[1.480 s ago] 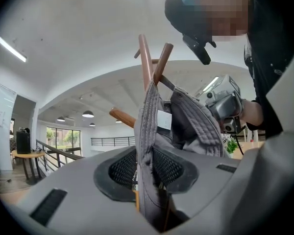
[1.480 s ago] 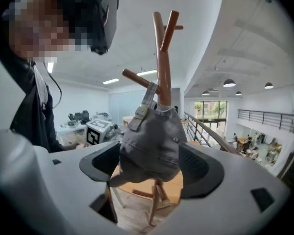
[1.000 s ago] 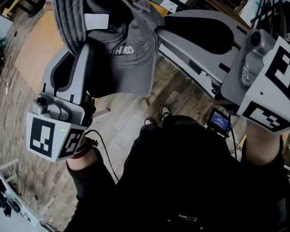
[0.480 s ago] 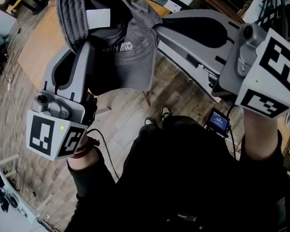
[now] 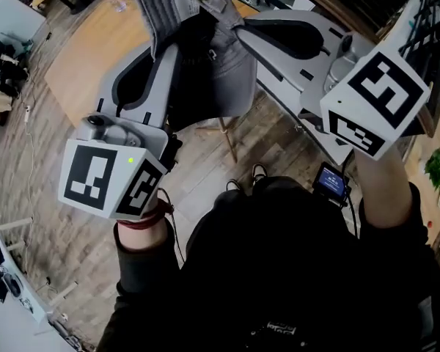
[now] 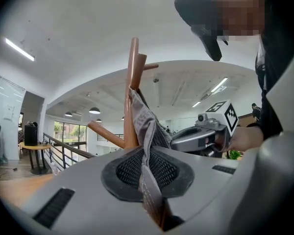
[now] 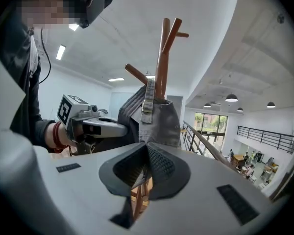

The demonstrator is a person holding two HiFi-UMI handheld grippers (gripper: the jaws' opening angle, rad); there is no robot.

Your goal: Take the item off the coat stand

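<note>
A grey cap hangs on the wooden coat stand, whose pegs also show in the right gripper view. My left gripper is shut on a fold of the cap's fabric, which runs down between its pads. My right gripper comes in from the other side and is shut on the cap's lower edge. Each gripper sees the other across the cap: the right gripper and the left gripper. The two sets of jaws are close together.
I look steeply down past the person's dark clothes to a wooden plank floor. A light wooden tabletop lies below at the left. A small lit screen sits near the right arm. A railing runs behind the stand.
Both grippers have shifted right and up in the head view and drawn closer together with the cap between them. The cap's fabric is bunched more tightly.
</note>
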